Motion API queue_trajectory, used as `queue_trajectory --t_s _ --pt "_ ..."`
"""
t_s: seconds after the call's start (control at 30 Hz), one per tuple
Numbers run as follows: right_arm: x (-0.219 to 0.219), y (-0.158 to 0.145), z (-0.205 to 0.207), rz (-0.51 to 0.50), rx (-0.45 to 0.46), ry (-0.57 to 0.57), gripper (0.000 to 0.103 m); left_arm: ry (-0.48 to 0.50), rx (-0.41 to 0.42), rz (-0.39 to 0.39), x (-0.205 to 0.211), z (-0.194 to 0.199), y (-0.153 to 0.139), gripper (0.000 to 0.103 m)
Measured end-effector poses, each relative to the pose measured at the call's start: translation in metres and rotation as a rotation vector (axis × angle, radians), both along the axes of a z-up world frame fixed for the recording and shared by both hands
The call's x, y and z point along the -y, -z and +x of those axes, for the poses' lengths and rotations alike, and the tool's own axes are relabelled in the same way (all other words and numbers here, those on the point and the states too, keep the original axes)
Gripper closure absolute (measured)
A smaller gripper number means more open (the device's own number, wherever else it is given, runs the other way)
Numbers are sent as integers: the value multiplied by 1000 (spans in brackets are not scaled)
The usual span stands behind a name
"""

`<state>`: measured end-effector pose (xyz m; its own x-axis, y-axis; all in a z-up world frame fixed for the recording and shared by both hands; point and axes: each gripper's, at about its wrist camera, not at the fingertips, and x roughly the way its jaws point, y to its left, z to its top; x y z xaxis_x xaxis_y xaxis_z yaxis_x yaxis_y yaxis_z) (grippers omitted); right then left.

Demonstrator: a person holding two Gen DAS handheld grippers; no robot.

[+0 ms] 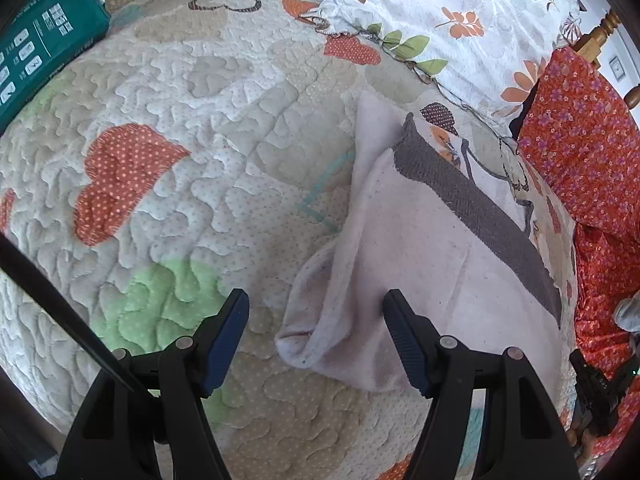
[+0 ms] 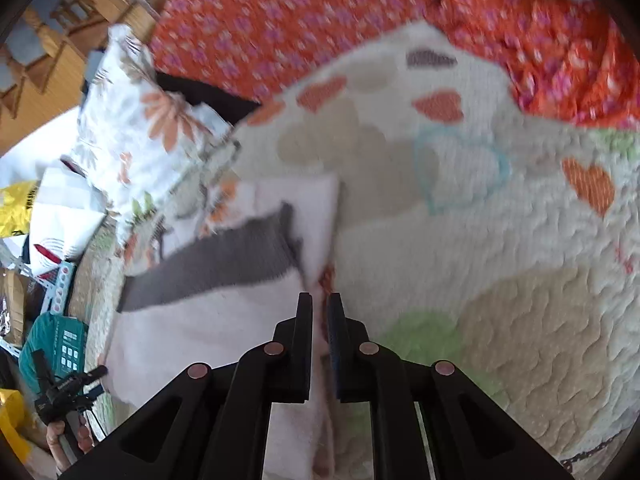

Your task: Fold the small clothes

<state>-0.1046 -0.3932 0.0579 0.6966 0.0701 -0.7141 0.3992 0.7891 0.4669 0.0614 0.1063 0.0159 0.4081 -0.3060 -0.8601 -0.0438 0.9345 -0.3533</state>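
Note:
A small white garment (image 1: 408,264) with a grey band (image 1: 476,208) lies partly folded on the heart-patterned quilt (image 1: 168,152). My left gripper (image 1: 316,312) is open, its fingers on either side of the garment's near-left folded corner. In the right wrist view, which is blurred, my right gripper (image 2: 320,308) is shut on the garment's edge (image 2: 320,344); the white cloth (image 2: 208,332) and its grey band (image 2: 216,264) lie to the left.
A floral pillow (image 1: 448,12) lies at the back. An orange flowered cloth (image 1: 588,152) covers the right side. A teal package (image 1: 36,44) sits at the far left. Wooden bed rails (image 2: 60,40) stand beyond the pillow (image 2: 132,132).

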Motion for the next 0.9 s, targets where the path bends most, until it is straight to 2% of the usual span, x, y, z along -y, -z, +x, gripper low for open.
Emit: queue_trajectory --t_s 0.1,0.2,0.37,0.5,0.57,0.63,0.7,0.8,0.9 --pt "-14 -8 8 -9 40 -52 94 12 7 5 5 1 0 34" --pt "-34 -9 21 -32 33 -135 88 29 45 40 13 -1 -5 34" --pt "-77 3 45 -187 -53 -254 81 68 131 42 24 -6 -19 34" --pt "-92 29 55 -253 -138 -292 72 106 135 66 38 -5 -15 34" --pt "-96 33 52 -283 -135 -290 64 120 123 85 46 -3 -10 34" --pt "-100 32 54 -278 -130 -307 43 136 109 100 53 -2 -5 34" --pt "-106 34 55 -276 -126 -327 32 147 97 123 59 -2 -1 34" --pt "-123 39 55 -363 -126 -351 21 151 78 147 64 0 5 32" --pt "-140 45 53 -456 -107 -355 11 153 65 143 65 2 8 25"
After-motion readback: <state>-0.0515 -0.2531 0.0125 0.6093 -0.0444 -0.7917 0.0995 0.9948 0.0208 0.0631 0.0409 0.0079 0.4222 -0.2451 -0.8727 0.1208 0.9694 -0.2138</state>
